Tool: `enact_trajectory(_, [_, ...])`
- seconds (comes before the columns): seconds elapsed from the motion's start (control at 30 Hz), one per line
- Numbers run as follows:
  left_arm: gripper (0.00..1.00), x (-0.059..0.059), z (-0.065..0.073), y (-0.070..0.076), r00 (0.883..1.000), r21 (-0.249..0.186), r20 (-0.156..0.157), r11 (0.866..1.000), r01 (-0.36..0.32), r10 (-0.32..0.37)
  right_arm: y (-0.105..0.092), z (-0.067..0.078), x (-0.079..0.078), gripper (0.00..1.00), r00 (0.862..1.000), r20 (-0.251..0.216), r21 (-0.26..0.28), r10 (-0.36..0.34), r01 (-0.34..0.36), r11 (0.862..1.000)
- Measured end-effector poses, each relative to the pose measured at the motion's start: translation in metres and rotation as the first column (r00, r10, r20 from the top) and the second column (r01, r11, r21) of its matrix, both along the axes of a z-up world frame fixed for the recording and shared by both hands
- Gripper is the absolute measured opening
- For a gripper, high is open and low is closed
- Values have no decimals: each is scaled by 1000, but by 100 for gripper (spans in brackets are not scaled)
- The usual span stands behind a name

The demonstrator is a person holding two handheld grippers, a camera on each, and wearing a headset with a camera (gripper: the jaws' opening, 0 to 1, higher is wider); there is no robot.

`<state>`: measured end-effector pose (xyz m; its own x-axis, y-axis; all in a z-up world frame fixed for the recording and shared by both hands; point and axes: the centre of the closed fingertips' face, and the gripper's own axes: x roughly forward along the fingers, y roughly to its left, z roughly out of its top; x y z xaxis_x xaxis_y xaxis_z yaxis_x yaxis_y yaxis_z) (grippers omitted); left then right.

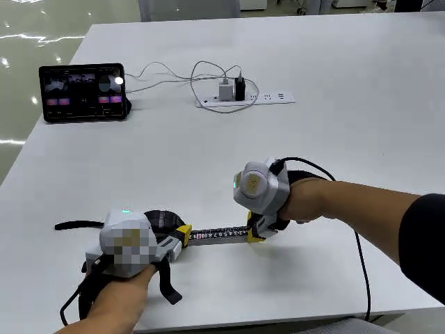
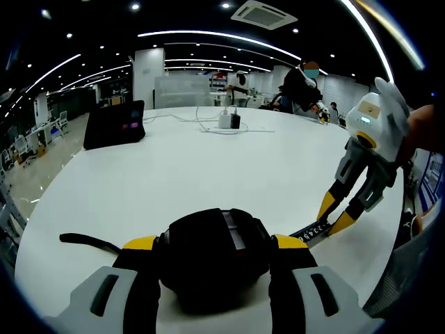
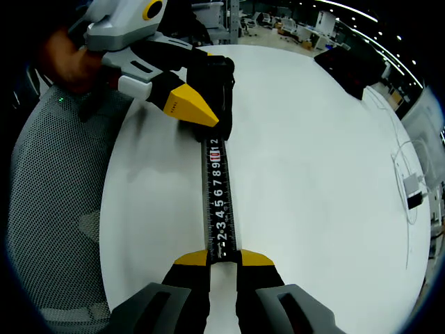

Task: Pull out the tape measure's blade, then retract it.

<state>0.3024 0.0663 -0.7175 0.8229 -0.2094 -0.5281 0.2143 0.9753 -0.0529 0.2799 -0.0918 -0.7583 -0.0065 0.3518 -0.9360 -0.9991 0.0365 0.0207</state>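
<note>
So the tape measure (image 2: 221, 250) is down near the front edge of the worktop (image 1: 313, 83), black body clamped between the yellow-tipped jaws of the left gripper (image 2: 217, 242). Pretty sure that's just to anchor it so it can't slide when the other end gets tugged. A short stretch of blade (image 3: 218, 202) is out, lying flat with the numbers facing up, and the right gripper (image 3: 224, 259) has its tips squeezed together on the blade's end. Keeping it low and in line with the mouth looks deliberate, less chance of a kink. I'd call the pull-out partway, retract not started. The tablet (image 1: 83, 92) and power strip (image 1: 243, 99) sit well back, out of the blade's path.
</note>
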Motion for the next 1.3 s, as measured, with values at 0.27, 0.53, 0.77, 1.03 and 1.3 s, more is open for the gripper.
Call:
enact_trajectory(0.27, [59,-1,1,0,1000,0,0,1000,-1,1,3,0,0,10,1000,5,-1,3,-3,1000])
enact_trajectory(0.53, [59,0,0,0,1000,0,-1,1000,-1,1,7,0,1,10,1000,5,-6,4,-4,1000])
enact_trajectory(0.77, [59,-1,0,0,1000,-2,-1,1000,-1,1,10,0,2,10,1000,2,7,0,0,1000])
enact_trajectory(1.03, [59,-1,0,0,1000,-5,-3,1000,-1,1,13,0,3,10,1000,4,10,-3,3,1000])
enact_trajectory(1.3, [59,0,0,0,1000,-7,-4,1000,-2,2,15,0,4,10,1000,5,10,-3,3,1000])
